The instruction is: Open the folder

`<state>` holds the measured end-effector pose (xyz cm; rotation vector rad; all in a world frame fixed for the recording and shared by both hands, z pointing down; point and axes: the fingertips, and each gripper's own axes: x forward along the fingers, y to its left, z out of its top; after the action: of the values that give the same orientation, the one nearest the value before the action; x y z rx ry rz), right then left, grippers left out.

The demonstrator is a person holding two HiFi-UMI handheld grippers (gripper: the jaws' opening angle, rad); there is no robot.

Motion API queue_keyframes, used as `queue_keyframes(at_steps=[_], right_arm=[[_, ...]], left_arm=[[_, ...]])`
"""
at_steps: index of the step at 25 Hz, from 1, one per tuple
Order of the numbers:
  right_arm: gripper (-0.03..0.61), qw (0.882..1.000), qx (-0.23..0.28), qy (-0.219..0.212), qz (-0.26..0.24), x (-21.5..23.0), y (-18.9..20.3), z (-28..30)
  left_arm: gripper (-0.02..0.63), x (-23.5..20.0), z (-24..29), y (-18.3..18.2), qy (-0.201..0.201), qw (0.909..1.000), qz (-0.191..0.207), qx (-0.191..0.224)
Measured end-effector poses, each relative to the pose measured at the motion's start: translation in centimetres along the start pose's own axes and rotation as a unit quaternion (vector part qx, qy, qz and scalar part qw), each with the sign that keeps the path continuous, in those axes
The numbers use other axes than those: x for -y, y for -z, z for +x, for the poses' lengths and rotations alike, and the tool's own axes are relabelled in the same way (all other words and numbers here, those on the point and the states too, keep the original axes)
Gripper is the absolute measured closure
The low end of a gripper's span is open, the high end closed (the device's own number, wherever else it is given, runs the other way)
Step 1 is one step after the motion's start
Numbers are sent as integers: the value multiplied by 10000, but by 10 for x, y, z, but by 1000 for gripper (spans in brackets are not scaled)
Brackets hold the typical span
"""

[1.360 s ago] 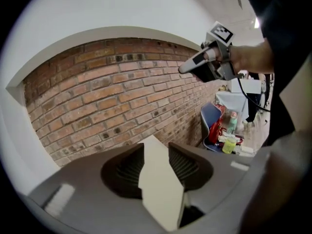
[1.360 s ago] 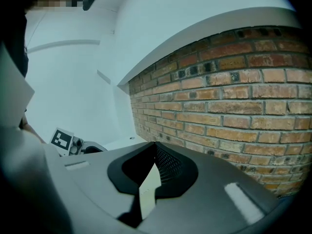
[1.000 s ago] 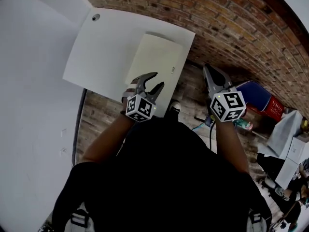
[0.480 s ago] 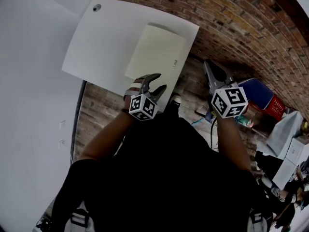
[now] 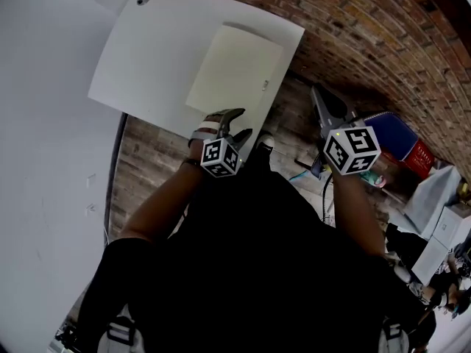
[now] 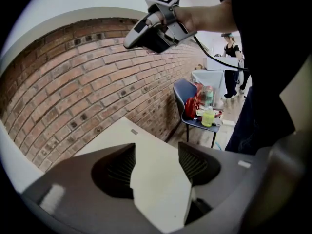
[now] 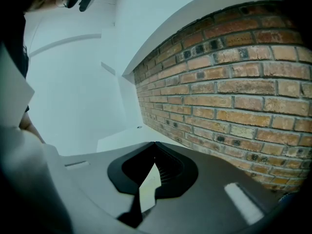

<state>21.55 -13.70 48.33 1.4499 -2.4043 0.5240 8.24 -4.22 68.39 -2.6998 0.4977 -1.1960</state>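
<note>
Though its jaws have just been spreading wide, my left hand-held gripper (image 5: 243, 122) pinches nothing, hanging at the near edge of the shut cream folder (image 5: 235, 68) on the white counter (image 5: 147, 57), likely lining up on its cover. My right hand-held gripper (image 5: 316, 93), pressed together, waits aside.

A black short-sleeved top (image 5: 250, 271) fills the lower frame; the grey left gripper (image 5: 245, 121) and right gripper (image 5: 316, 94) carry black-and-white marker cubes (image 5: 221, 157).
</note>
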Motion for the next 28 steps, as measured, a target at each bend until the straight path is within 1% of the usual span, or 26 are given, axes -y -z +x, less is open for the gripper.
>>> queue_keyframes(at_steps=[5,10,15,18,25,28], right_arm=[[578,10000,-73,-49,-37,1,7,-3],[578,9999,-127,-59,-56,2,12,-7],[578,9998,-177,-91,-35,5,17,-9],[578,9997,-201,-105,-29,6,19,-10],[578,9997,-192,-147,0,7,21,-8],[578,9997,-192,-172,3,6,22,-8]], left_arm=[[362,12,12,11,23,9998,70,-170],[362,18,22,20,-42,9988,326,-360],[362,19,31,30,-59,9980,348,-518],[362,18,35,33,-134,9973,427,-590],[367,16,34,29,-319,9967,545,-515],[399,18,34,25,-346,9968,583,-415]])
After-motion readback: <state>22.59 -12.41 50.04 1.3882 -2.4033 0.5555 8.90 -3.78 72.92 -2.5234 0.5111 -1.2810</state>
